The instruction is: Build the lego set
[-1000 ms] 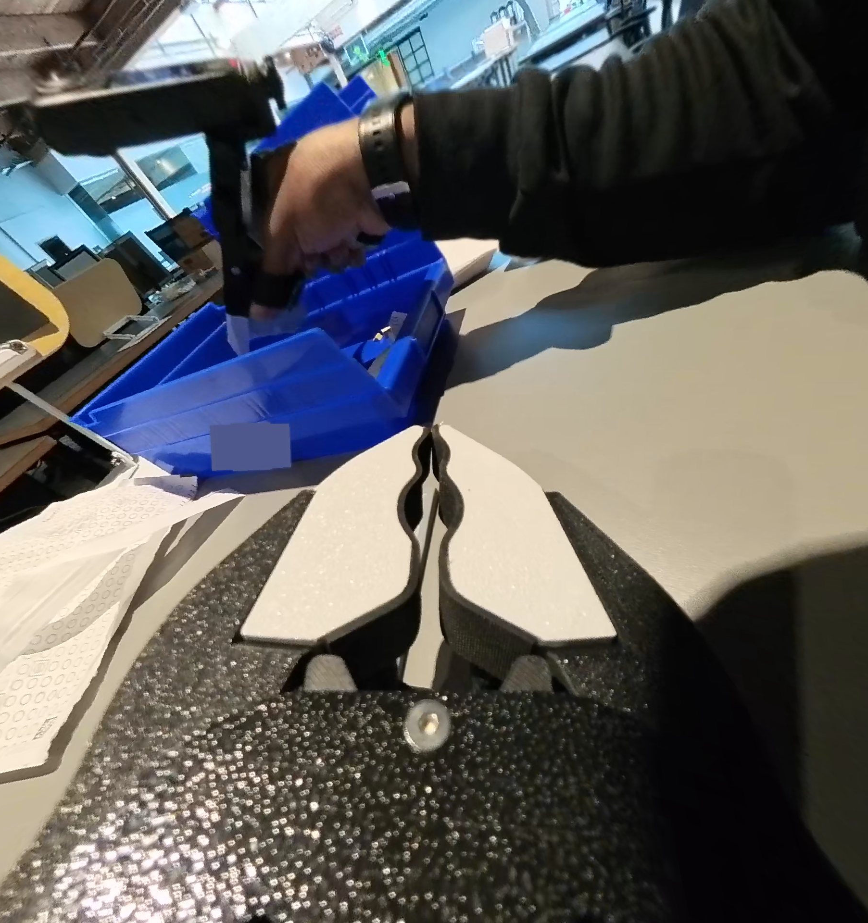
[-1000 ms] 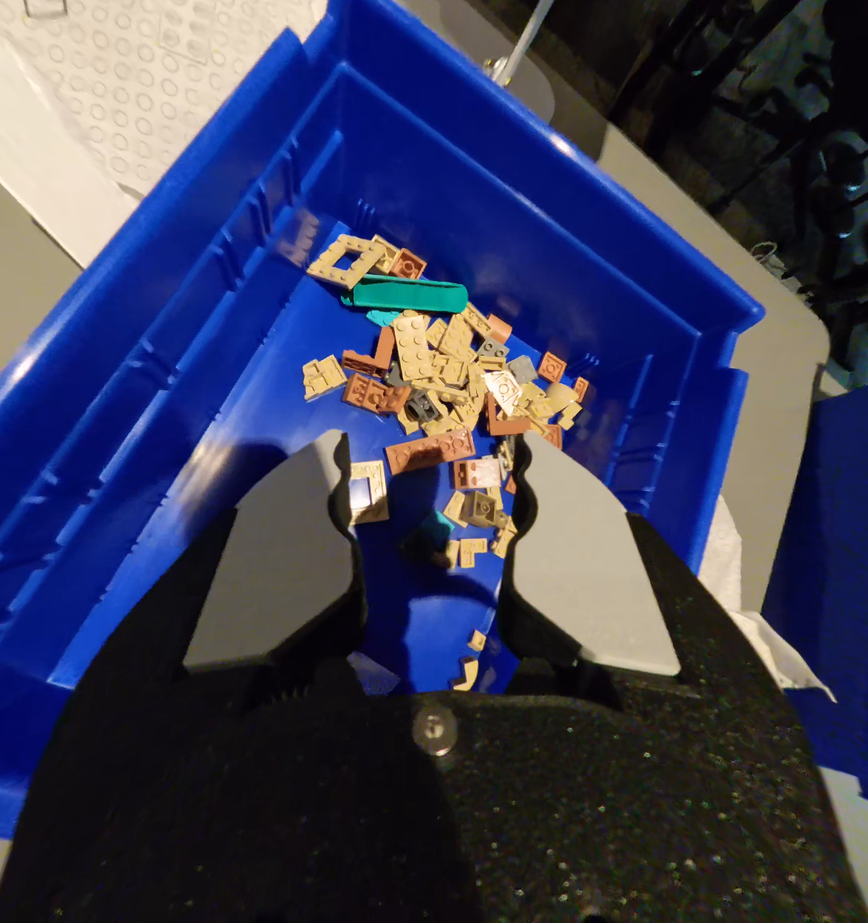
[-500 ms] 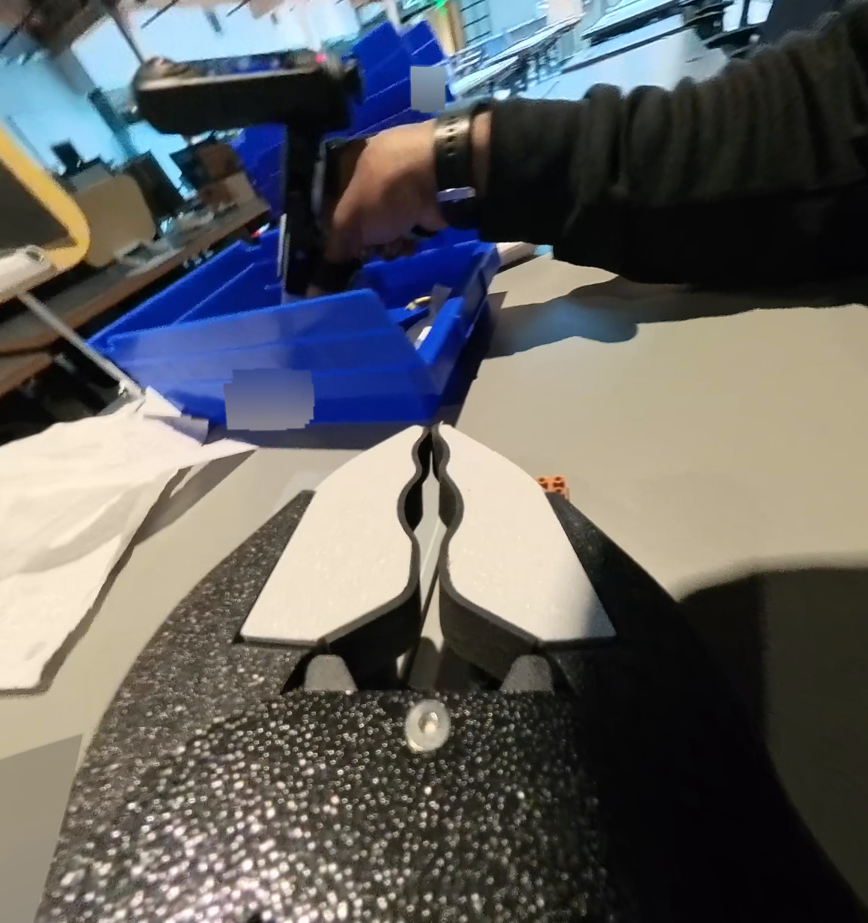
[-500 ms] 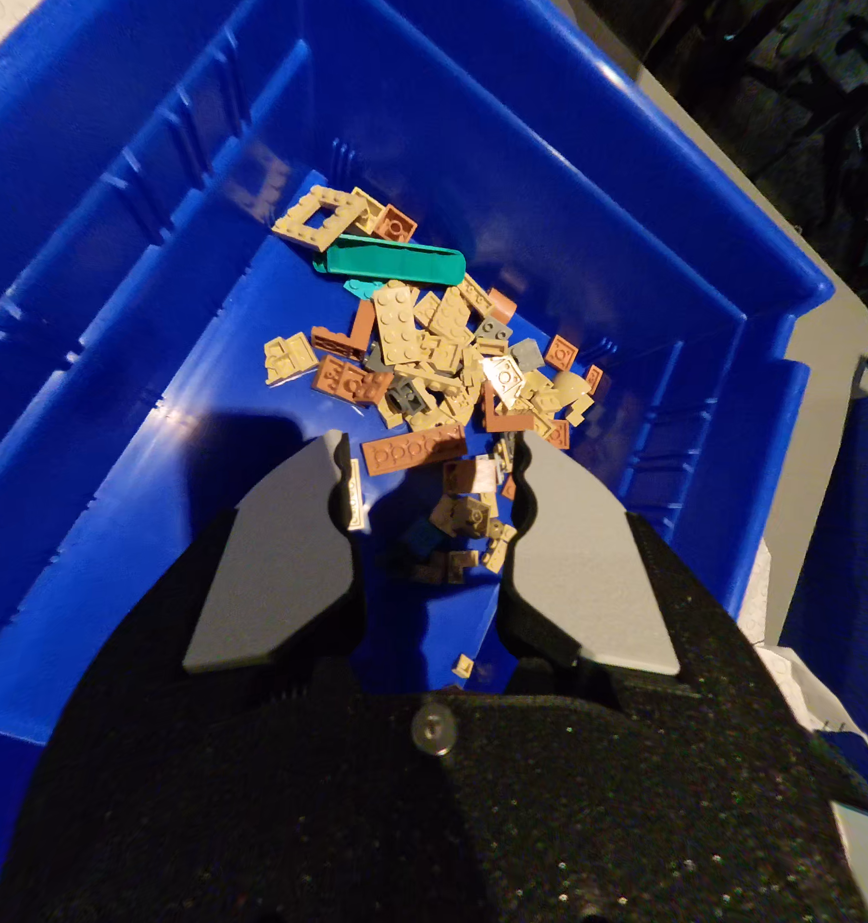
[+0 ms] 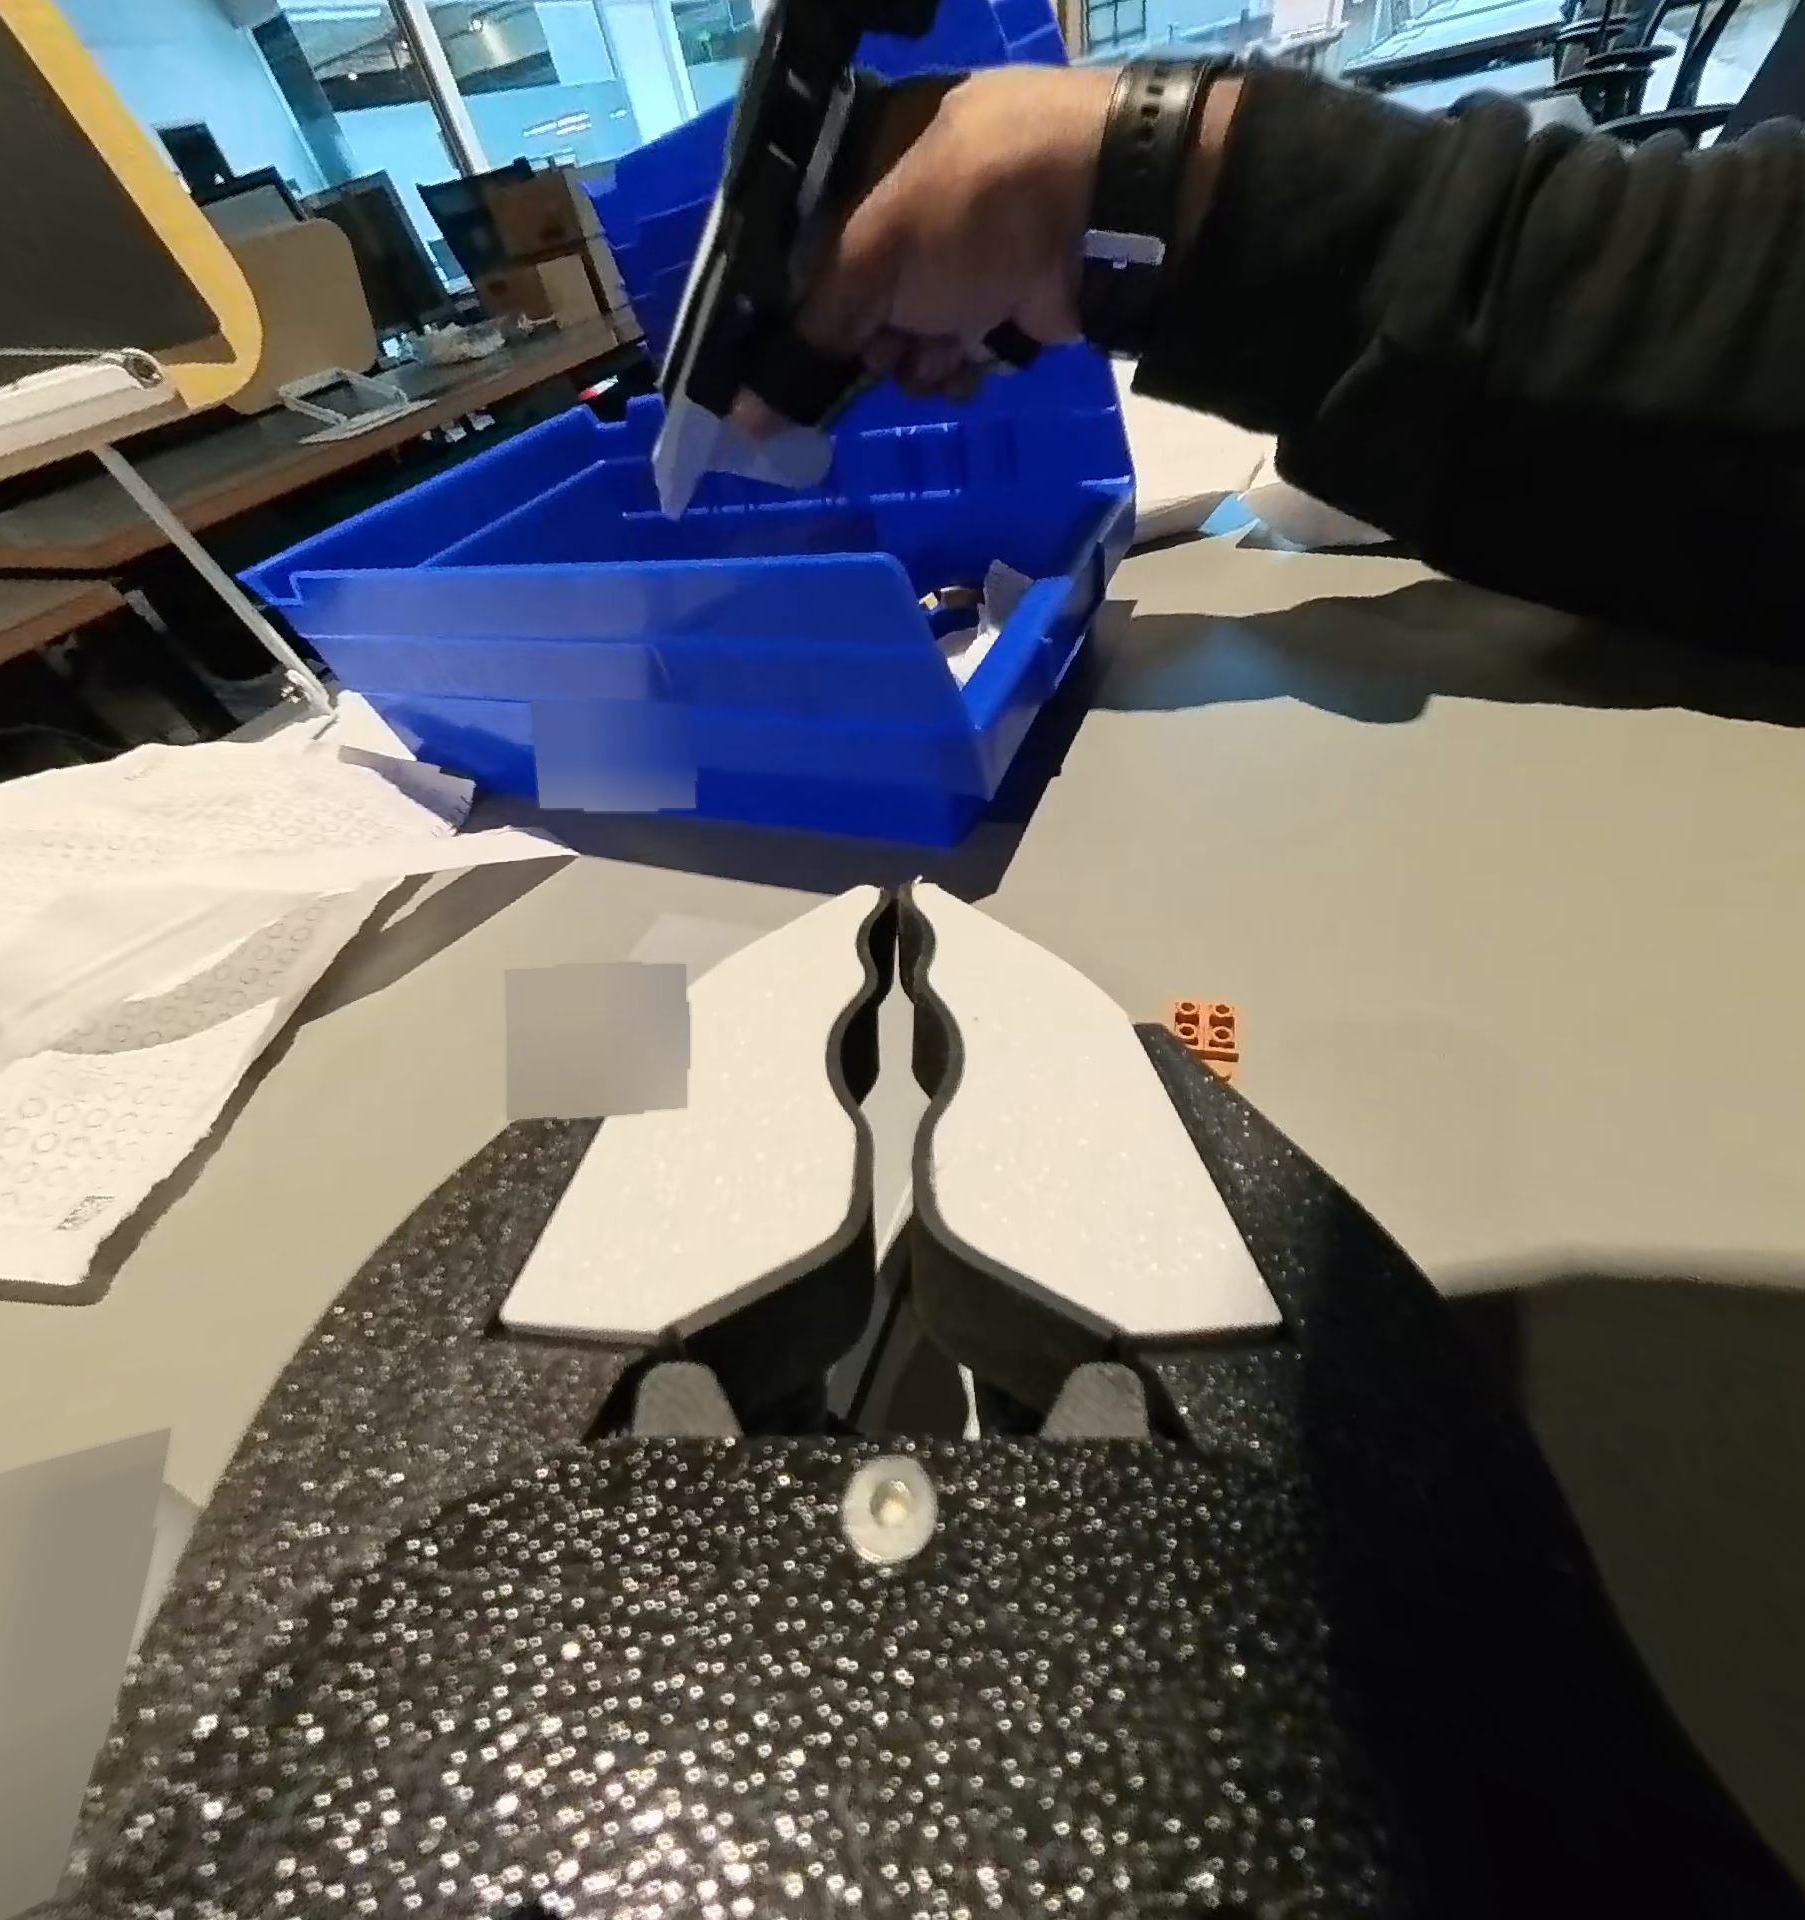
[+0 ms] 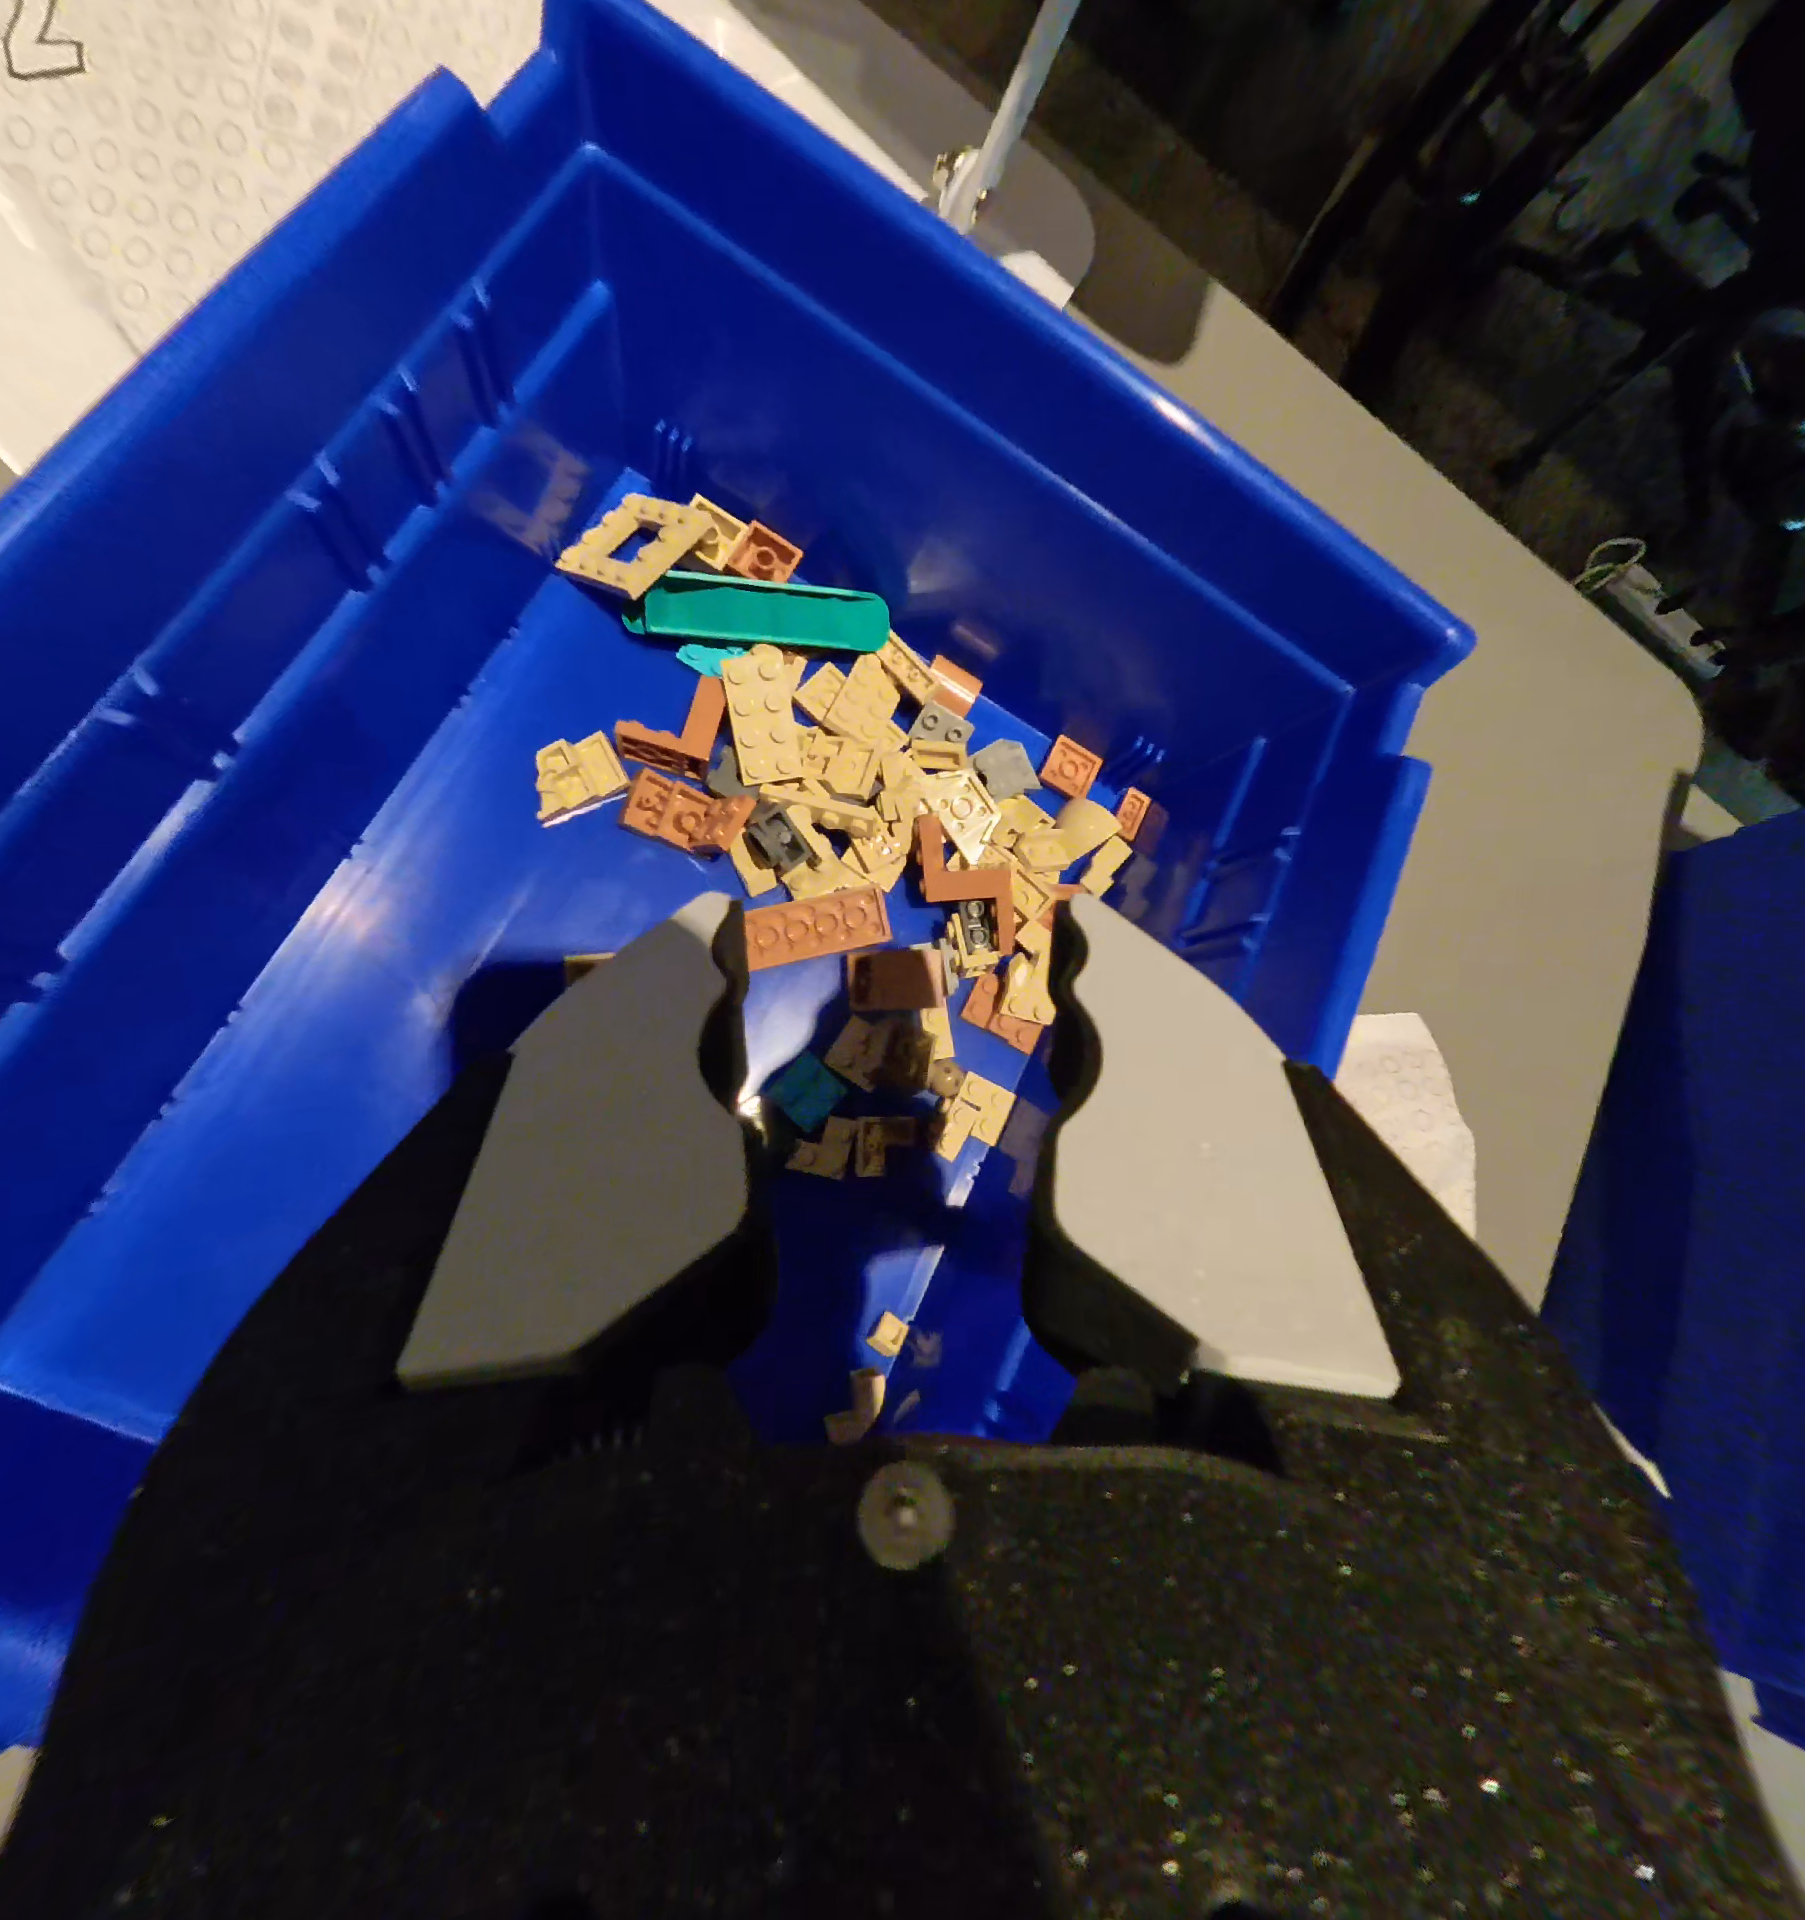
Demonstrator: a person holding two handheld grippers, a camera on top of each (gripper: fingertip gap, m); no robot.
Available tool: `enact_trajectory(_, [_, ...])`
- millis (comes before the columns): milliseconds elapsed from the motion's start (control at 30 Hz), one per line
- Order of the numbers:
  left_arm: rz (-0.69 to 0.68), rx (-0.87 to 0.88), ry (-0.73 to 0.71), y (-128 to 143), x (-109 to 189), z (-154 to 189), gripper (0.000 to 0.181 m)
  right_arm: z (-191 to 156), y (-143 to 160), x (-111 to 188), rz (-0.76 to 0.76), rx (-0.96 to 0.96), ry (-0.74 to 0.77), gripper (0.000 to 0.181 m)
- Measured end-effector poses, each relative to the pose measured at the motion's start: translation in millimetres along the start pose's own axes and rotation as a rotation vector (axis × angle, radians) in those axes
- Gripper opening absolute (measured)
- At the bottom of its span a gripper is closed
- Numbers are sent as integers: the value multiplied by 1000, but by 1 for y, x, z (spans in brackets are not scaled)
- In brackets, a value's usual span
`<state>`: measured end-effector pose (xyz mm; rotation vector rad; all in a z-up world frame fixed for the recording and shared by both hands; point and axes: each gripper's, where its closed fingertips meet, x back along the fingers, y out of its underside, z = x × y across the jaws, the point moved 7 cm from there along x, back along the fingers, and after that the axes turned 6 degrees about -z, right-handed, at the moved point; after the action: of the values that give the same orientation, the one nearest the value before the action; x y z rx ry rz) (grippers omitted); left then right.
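Right wrist view: blue bin (image 6: 1137,436) holds loose bricks (image 6: 836,790) (mostly tan).

Grey table (image 5: 1449,935), wooden desks (image 5: 254,468), bright windows (image 5: 524,94)

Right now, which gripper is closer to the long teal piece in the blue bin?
Right. The right gripper hangs open inside the blue bin, just short of the long teal piece. The left gripper sits shut over the table, outside the bin.

A loose heap of small tan, brown, grey and teal plastic lego pieces (image 6: 836,790) lies in the blue plastic bin's (image 6: 254,582) far right corner.
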<state>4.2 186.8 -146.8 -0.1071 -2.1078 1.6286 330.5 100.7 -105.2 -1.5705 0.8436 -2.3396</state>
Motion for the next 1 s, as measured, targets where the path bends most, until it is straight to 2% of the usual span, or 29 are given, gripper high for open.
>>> enact_trajectory(1000, [7,7,1,-1,1,-1,0,-16,0,-12,-33,51,-76,57])
